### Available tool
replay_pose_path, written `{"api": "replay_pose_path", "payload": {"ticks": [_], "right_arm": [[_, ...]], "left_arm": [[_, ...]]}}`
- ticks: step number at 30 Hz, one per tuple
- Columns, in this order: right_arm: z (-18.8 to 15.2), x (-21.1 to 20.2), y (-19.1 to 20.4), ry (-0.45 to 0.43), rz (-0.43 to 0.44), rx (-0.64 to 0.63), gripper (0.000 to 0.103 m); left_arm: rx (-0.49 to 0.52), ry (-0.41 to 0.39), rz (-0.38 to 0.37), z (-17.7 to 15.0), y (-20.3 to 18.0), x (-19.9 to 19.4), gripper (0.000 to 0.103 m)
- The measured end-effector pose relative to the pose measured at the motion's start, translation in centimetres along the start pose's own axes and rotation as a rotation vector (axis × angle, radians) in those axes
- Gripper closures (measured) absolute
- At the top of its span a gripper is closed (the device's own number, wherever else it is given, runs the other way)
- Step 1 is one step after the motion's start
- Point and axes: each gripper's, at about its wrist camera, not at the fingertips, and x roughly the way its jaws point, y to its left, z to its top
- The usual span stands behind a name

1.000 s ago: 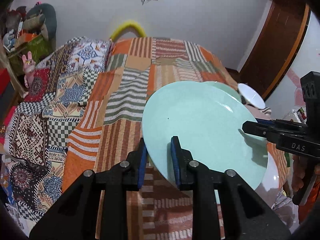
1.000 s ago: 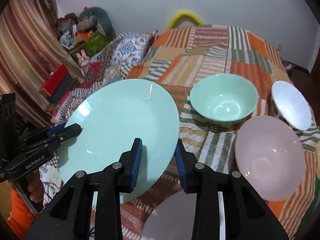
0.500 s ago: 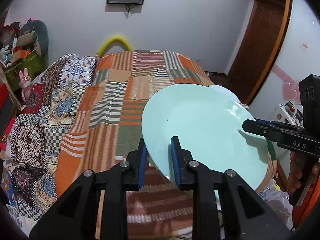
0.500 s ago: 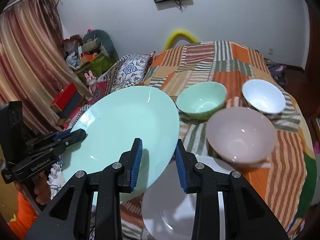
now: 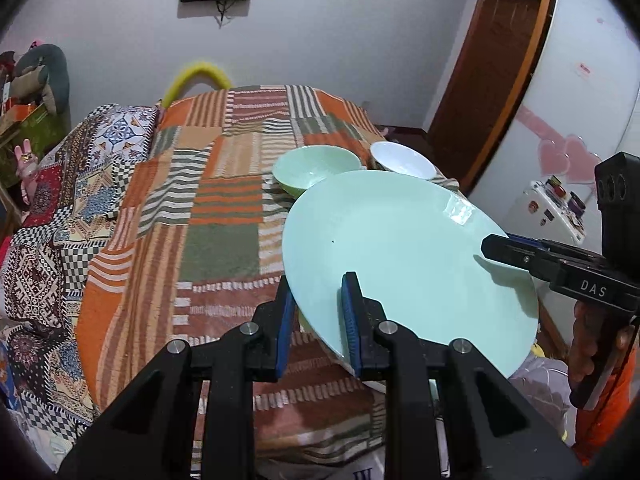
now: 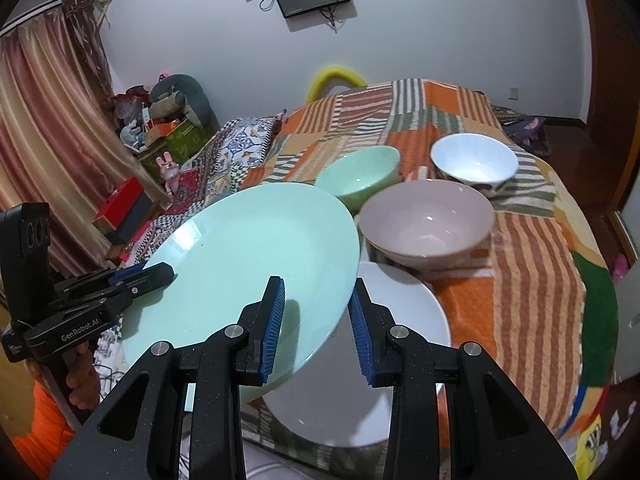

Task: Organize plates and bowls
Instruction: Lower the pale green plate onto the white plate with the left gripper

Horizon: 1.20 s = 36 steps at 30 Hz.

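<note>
A large pale green plate [image 5: 408, 248] [image 6: 256, 248] hangs tilted above the near end of the bed, gripped at opposite rims. My left gripper [image 5: 318, 312] is shut on its left rim and shows in the right wrist view as a black gripper [image 6: 148, 276]. My right gripper [image 6: 316, 312] is shut on the right rim and reaches in from the right [image 5: 512, 250]. On the bed stand a green bowl [image 6: 360, 174] [image 5: 316, 166], a white bowl [image 6: 474, 160] [image 5: 402, 160] and a pink bowl [image 6: 426, 224]. A white plate [image 6: 408, 312] lies under the held plate's right edge.
The bed wears a striped orange patchwork blanket [image 5: 224, 216]. A patterned quilt [image 5: 48, 216] covers its left side. Boxes and toys [image 6: 160, 136] pile up by the curtain at left. A wooden door [image 5: 492, 80] and a small white cabinet [image 5: 552, 208] stand to the right.
Both grippers have carried the green plate back toward the bed's near end and slightly up. The green and white bowls have come into sight in the left wrist view.
</note>
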Motion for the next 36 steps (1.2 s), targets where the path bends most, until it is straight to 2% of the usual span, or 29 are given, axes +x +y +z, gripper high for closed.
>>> {"api": "replay_pose_path", "payload": {"ticks": [10, 18, 27, 36], "right_arm": [[-2.3, -1.4, -1.9, 0.009, -0.047, 0.044, 0.073], [-4.2, -0.8, -3.9, 0.042, -0.052, 0.110, 0.073], [-5.4, 0.4, -5.0, 0.095, -0.067, 0.142, 0.073], [-5.9, 1.8, -5.7, 0.141, -0.067, 0.156, 0.073]], "left_arm": [[0.054, 0.071, -0.019, -0.9, -2.7, 1.7, 0.080], [0.079, 0.144, -0.021, -1.9, -3.9, 4.0, 0.080], [0.085, 0.221, -0.025, -2.4, -4.1, 6.4, 0.080], [0.043, 0.308, -0.039, -2.8, -3.1, 9.1, 0.080]]}}
